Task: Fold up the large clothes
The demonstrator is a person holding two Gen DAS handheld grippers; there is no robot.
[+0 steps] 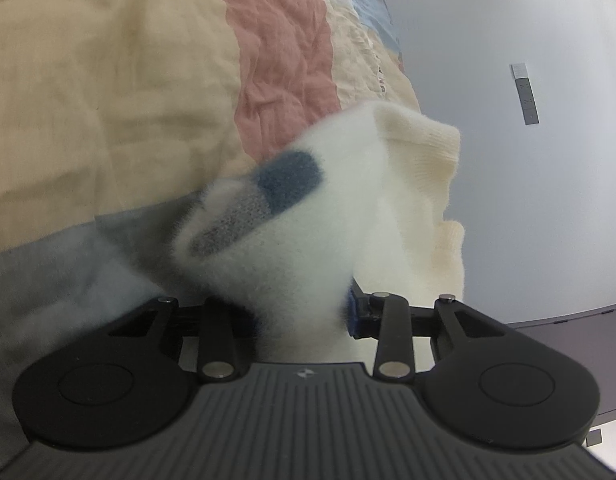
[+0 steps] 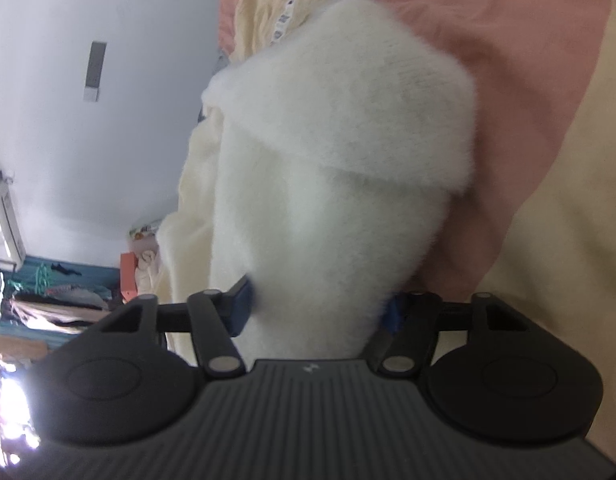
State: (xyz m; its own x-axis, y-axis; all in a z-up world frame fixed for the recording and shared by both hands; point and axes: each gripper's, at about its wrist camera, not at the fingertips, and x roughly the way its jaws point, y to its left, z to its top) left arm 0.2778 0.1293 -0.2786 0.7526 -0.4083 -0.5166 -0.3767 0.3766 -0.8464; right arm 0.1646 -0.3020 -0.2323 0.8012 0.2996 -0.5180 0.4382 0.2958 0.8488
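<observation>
We are pinching the fluffy white sweater (image 1: 291,248) between the jaws of the left gripper (image 1: 303,316), and the right gripper (image 2: 320,312) is clamping it too (image 2: 332,184). The sweater is hanging from both grippers above the striped bedspread (image 1: 107,80).

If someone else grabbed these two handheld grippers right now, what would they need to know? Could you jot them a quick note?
Left gripper: shut on the fluffy white sweater, near its blue-grey patch.
Right gripper: shut on another bunch of the same sweater.
The sweater hangs bunched from both grippers above the striped bedspread.
Done: the sweater is gripped at two points.
Left: spread it flat on the bedspread, then fold it; no tidy fold shows yet.
</observation>
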